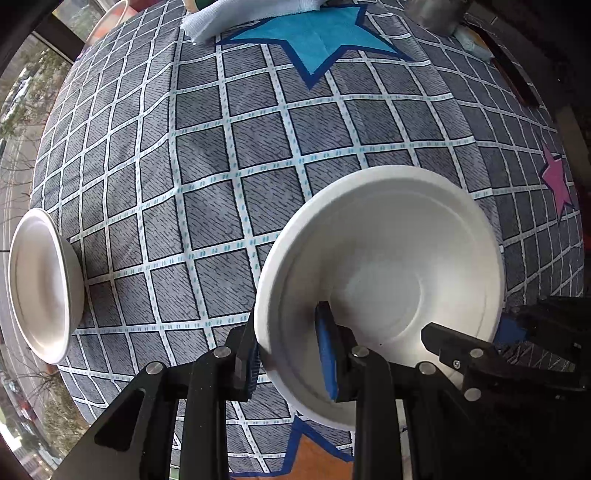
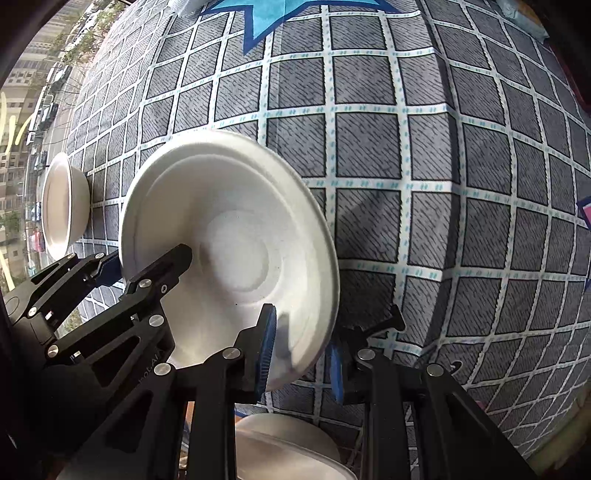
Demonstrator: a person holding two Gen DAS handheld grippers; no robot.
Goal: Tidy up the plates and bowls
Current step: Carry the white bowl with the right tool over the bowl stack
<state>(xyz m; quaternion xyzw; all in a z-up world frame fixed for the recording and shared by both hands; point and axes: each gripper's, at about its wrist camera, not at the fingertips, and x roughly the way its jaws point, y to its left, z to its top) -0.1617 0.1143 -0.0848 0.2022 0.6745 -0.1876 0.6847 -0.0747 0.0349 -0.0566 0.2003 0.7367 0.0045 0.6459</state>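
Observation:
A white paper bowl (image 1: 388, 266) is held tilted above the checked tablecloth; it also shows in the right wrist view (image 2: 229, 236). My left gripper (image 1: 291, 354) straddles its near-left rim, one blue pad inside and one outside, gap still wide. My right gripper (image 2: 301, 354) straddles the opposite rim, also with a wide gap; it appears in the left wrist view (image 1: 491, 343). A second white bowl (image 1: 40, 280) sits on the cloth at the far left and shows in the right wrist view (image 2: 62, 206). Another white dish (image 2: 288, 446) lies below my right gripper.
The checked tablecloth (image 1: 229, 155) has a blue star (image 1: 314, 37) at the far side and a pink star (image 1: 556, 181) at right. A white folded towel (image 1: 236, 18) and a metal pot (image 1: 436, 14) stand at the back. A window is on the left.

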